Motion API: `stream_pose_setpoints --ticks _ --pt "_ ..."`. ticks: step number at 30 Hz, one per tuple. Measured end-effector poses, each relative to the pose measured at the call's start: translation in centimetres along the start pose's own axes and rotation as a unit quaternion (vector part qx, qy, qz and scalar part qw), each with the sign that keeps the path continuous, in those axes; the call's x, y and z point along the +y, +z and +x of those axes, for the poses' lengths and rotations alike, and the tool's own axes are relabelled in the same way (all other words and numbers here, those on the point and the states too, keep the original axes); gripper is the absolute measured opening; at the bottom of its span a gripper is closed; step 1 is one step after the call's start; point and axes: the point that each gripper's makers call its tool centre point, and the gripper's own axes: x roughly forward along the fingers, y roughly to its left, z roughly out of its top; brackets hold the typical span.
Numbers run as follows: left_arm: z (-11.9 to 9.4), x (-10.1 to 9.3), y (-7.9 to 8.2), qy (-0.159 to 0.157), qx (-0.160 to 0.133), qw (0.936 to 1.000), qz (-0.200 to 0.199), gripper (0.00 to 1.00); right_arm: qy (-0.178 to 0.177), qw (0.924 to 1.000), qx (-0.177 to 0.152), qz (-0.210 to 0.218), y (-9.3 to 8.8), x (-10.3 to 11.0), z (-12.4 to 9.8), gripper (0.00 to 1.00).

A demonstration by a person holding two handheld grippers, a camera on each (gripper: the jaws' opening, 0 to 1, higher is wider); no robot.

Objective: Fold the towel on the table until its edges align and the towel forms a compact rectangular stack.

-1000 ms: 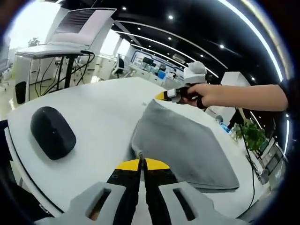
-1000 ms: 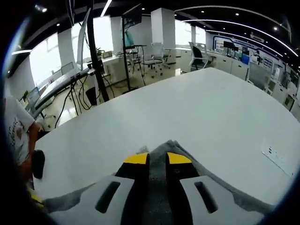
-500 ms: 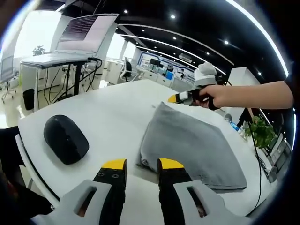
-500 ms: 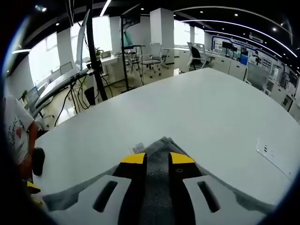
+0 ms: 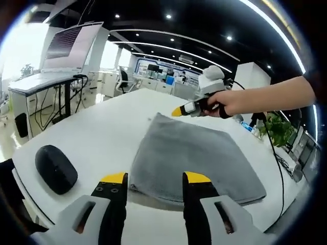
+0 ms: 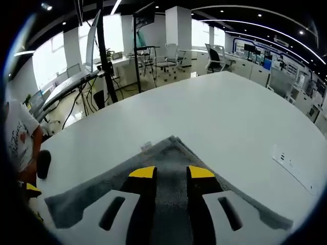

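In the left gripper view the left tool (image 5: 152, 179) has its 2 yellow-tipped jaws spread wide with nothing between them, just short of the near edge of the grey towel (image 5: 194, 158). The towel lies flat on the white desk (image 5: 102, 132) as a folded, roughly rectangular pad, its near edge slightly rumpled and its far corner pointing away. Beyond that far corner the right tool (image 5: 180, 110) hangs just above the desk, gripped by a hand (image 5: 225, 102); from this side I cannot tell how its jaws stand.

In the right gripper view the right tool (image 6: 171, 172) has its jaws a little apart, a narrow gap, holding nothing, raised over the towel (image 6: 168, 153), whose corner with a small white label (image 6: 146, 146) lies just ahead.

A black mouse (image 5: 55, 168) sits on the desk to the left of the towel, apart from it. Bare desk surface stretches wide beyond the towel's corner, with a small white sticker (image 6: 284, 157) off to the right.
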Motion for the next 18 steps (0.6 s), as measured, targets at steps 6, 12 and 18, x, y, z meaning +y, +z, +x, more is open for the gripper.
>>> stream_pose_setpoints --ticks 6,12,18 --pt "-0.1 -1.4 -0.2 -0.016 0.006 0.9999 0.001 0.45 0.002 1.0000 -0.002 -0.007 -0.2 -0.6 -1.3 0.23" --pt "0.0 -4.0 -1.0 -0.044 0.023 0.9987 0.006 0.44 -0.004 0.9998 -0.009 -0.015 -0.1 -2.3 -3.4 0.25" --pt "0.0 -7.4 -1.1 -0.079 0.036 0.9957 0.031 0.44 -0.016 0.9998 -0.007 -0.003 -0.8 -3.9 -4.9 0.25"
